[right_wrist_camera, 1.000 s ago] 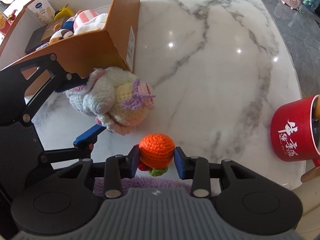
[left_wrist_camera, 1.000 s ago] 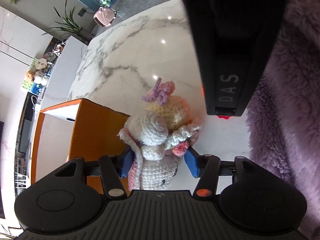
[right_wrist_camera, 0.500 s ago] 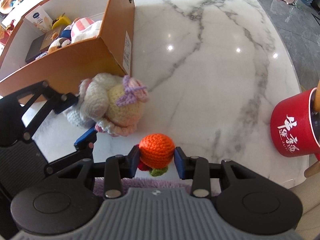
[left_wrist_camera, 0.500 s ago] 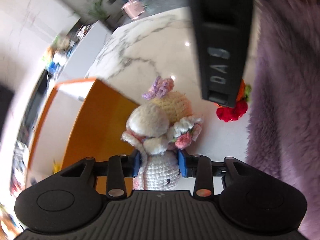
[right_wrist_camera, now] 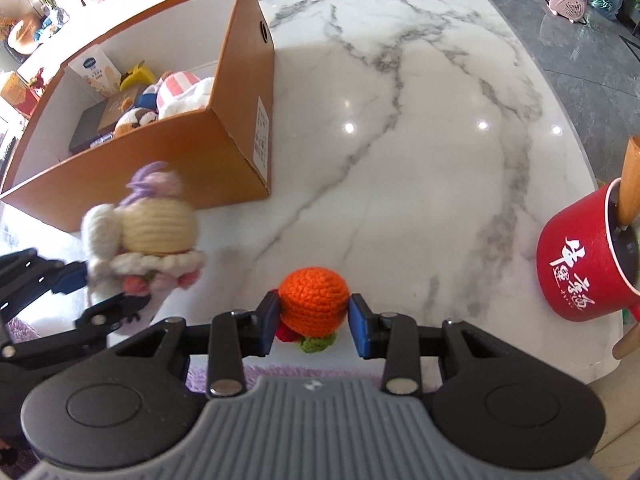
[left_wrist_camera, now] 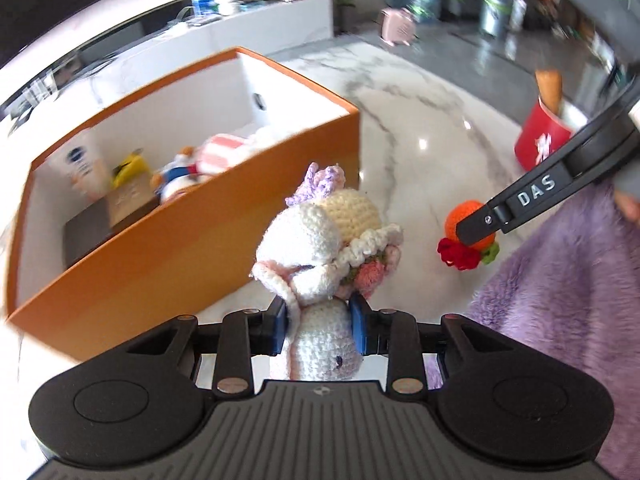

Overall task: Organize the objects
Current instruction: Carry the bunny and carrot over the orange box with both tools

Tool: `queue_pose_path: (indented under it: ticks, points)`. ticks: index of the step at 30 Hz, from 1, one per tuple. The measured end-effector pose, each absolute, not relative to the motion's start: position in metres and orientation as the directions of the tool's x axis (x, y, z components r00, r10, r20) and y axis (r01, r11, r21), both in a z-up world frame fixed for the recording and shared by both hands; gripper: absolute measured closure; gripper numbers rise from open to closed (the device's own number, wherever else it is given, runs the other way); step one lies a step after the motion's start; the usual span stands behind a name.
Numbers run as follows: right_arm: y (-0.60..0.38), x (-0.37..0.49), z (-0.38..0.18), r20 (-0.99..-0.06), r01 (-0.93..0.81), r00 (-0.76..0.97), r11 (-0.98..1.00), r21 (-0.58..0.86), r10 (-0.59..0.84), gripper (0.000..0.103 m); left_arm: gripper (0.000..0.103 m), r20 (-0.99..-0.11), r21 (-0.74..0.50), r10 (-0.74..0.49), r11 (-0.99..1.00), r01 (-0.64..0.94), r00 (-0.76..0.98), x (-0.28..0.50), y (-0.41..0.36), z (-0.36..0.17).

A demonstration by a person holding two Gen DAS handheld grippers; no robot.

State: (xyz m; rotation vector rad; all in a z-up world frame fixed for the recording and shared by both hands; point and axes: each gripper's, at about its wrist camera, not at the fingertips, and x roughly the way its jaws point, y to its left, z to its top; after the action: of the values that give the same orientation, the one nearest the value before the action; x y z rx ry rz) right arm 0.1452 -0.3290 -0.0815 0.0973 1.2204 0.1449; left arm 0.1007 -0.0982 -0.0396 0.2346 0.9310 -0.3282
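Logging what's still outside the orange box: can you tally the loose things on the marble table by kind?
Crocheted toys: 2, the cream and white crocheted doll with a purple bow and the orange crocheted fruit with a red flower.
Red enamel pots with a wooden handle: 1.
Total: 3.

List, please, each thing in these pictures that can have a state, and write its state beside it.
Left gripper: jaws closing, pads pressed on the doll.
Crochet doll: upright, held beside the box.
Right gripper: shut on the orange ball.
Orange ball: gripped, low over the table.
Orange box: open on top, partly filled.
Red mug: upright, a wooden handle inside.
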Motion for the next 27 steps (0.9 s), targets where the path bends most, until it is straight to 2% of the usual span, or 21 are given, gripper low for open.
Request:
queue_pose_path:
  ticks: [10, 15, 18, 21, 27]
  points:
    - [-0.35, 0.133, -0.065, -0.849, -0.123, 0.437, 0.955, 0.271, 0.297, 0.064, 0.066, -0.762, -0.045, -0.189, 0.969, 0.241, 0.619, 0.081, -0.066, 0.034]
    - [-0.35, 0.137, -0.021, -0.765, -0.17, 0.473, 0.897, 0.408, 0.437, 0.064, 0.066, -0.777, -0.142, -0.203, 0.979, 0.149, 0.595, 0.098, -0.048, 0.071]
    - [-0.338, 0.147, 0.018, -0.705, -0.225, 0.529, 0.88, 0.419, 0.471, 0.064, 0.066, -0.775, -0.195, -0.224, 0.974, 0.113, 0.592, 0.119, -0.04, 0.081]
    - [-0.321, 0.17, 0.042, -0.672, -0.275, 0.556, 0.871, 0.407, 0.489, 0.064, 0.066, -0.766, -0.198, -0.206, 0.977, 0.082, 0.609, 0.146, -0.033, 0.083]
    - [-0.281, 0.232, 0.035, -0.676, -0.332, 0.597, 0.9, 0.282, 0.432, 0.064, 0.066, -0.775, -0.215, -0.195, 0.976, 0.04, 0.6, 0.206, -0.016, 0.071]
